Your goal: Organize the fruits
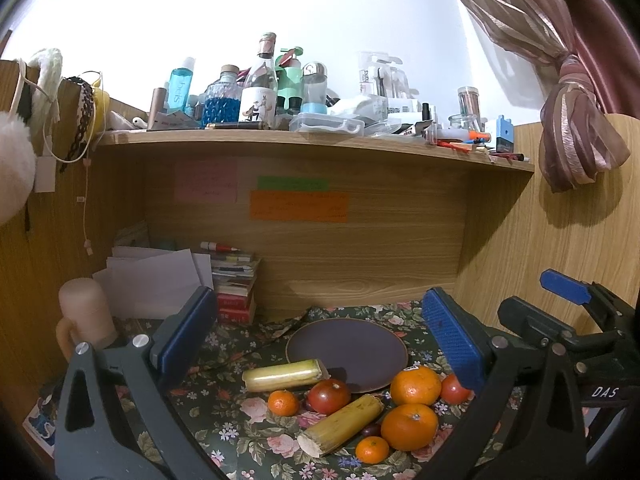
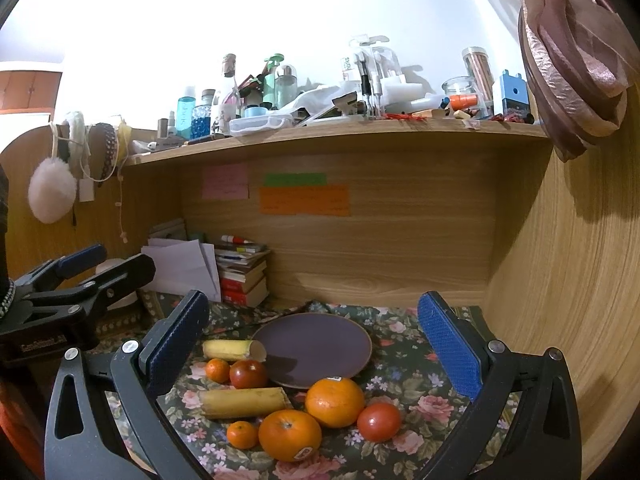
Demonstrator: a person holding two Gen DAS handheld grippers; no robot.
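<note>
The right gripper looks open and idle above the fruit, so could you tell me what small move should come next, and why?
Probably lower the open right gripper onto the tomato nearest its side. The plate holds nothing, and all the fruit lies loose on the floral cloth.

Cluttered shelf point(image 1: 312, 142) above sticky notes point(image 1: 299, 206), stacked books point(image 1: 236, 280), floral cloth point(image 1: 248, 432).

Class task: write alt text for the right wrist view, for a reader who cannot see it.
An empty dark plate sits on a floral cloth, with oranges, tomatoes, small mandarins and two yellow stalk pieces lying in front of and left of it. The right gripper frames them, jaws open and holding nothing; a cluttered shelf runs above.
</note>
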